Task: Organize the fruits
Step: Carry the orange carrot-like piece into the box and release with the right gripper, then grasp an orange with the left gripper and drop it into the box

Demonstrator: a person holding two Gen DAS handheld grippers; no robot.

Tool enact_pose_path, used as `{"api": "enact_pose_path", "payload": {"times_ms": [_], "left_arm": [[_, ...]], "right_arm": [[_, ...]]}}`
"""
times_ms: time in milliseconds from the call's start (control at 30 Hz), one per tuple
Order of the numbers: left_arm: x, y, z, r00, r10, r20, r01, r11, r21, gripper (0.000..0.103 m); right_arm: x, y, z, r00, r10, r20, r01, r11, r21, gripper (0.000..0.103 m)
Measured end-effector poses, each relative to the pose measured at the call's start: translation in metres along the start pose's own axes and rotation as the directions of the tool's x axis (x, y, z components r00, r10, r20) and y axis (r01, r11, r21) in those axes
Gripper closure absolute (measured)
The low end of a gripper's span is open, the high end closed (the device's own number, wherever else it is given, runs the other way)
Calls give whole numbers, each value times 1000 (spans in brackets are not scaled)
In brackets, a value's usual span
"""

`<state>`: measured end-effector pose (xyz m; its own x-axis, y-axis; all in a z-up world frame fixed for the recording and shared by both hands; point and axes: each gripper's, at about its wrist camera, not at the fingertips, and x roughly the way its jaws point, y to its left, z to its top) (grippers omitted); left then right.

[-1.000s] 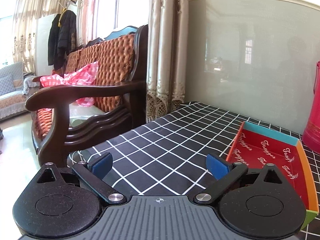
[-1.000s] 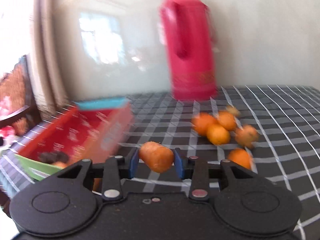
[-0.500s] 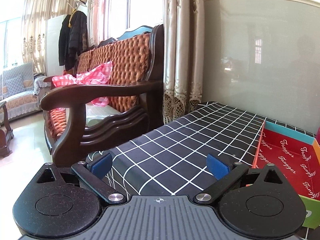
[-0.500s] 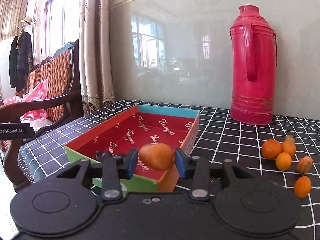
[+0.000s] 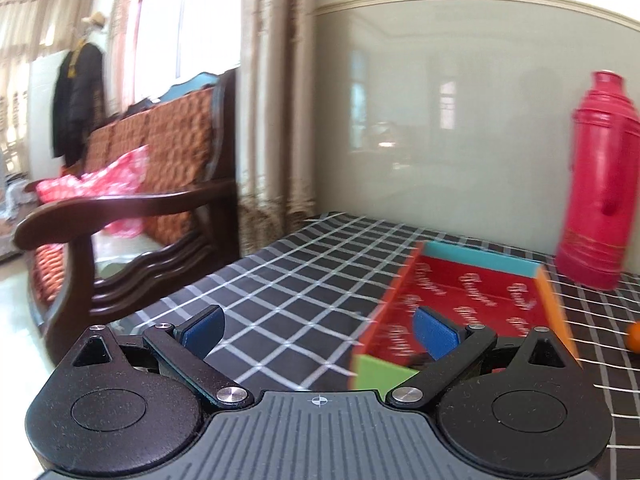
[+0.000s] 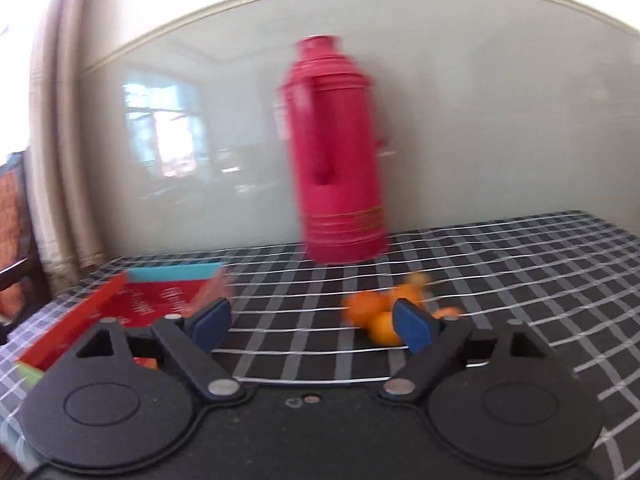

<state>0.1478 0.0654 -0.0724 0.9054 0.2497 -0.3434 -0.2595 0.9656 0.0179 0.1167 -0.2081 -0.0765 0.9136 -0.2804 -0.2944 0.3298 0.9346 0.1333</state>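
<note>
Two grippers are showing, and both are standing spread wide with nothing between the blue pads. The right gripper (image 6: 311, 327) has just been opening, and its gap is holding only bare checked cloth, so it is carrying no fruit now; it is aiming toward the loose oranges (image 6: 380, 314), probably because those are the next to collect. That cluster is lying on the tablecloth (image 6: 520, 264) in front of the red thermos (image 6: 338, 160), just to its near side, though blur is making an exact count unsafe. The red tray (image 6: 132, 304) is sitting to the left of the thermos, and a scrap of orange (image 6: 149, 362) peeking out behind the gripper's left linkage may be fruit already lying in the tray; I cannot say for sure.

The left gripper (image 5: 318, 332) is hovering released at the tray's (image 5: 548, 292) near corner, seemingly waiting rather than working. One orange (image 5: 634, 336) is showing at that view's right edge, below the thermos (image 5: 600, 184).
</note>
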Motion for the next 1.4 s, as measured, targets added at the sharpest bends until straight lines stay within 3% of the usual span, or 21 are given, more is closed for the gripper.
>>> {"api": "enact_pose_path", "payload": {"times_ms": [133,300,500,633,767,833,933,1100,1133,1167,1200,1400], "left_arm": [[-13,-40,-2,993,-121,14,120,991,61,3],[-31,-93,-11,962,-271,14,267,954,138,3],[-46,-158,-27,895,-443,-58,445,872,206,3],[-51,-197,-38,838,-534,-112,545,809,223,4],[-57,-235,-50,792,-590,-157,610,749,258,21],[-59,-248,-56,777,-604,-177,629,733,259,22],[-61,-261,-61,763,-616,-195,646,715,267,29],[-50,-279,-67,756,-607,-245,654,719,236,42],[-48,-281,-67,755,-604,-255,654,721,229,47],[-45,-283,-68,753,-602,-265,655,722,222,63],[-42,-285,-69,752,-598,-279,655,724,214,71],[-44,-285,-74,763,-589,-266,643,732,225,72]], "right_arm": [[-5,-45,7,983,-182,25,180,982,59,7],[-13,-85,10,935,-352,43,349,935,66,6],[-22,-112,8,826,-558,75,559,829,17,6],[-25,-132,6,799,-596,77,598,802,5,6],[-30,-149,6,724,-682,108,685,728,4,6],[-35,-158,6,685,-718,121,722,692,18,6],[-39,-168,5,685,-720,110,722,691,35,6],[-34,-176,2,716,-694,71,694,719,33,6],[-34,-175,3,718,-692,70,692,721,29,6],[-33,-175,3,720,-691,72,691,722,27,6],[-34,-175,4,722,-688,73,688,725,24,6],[-30,-174,4,733,-678,55,678,735,17,6]]}}
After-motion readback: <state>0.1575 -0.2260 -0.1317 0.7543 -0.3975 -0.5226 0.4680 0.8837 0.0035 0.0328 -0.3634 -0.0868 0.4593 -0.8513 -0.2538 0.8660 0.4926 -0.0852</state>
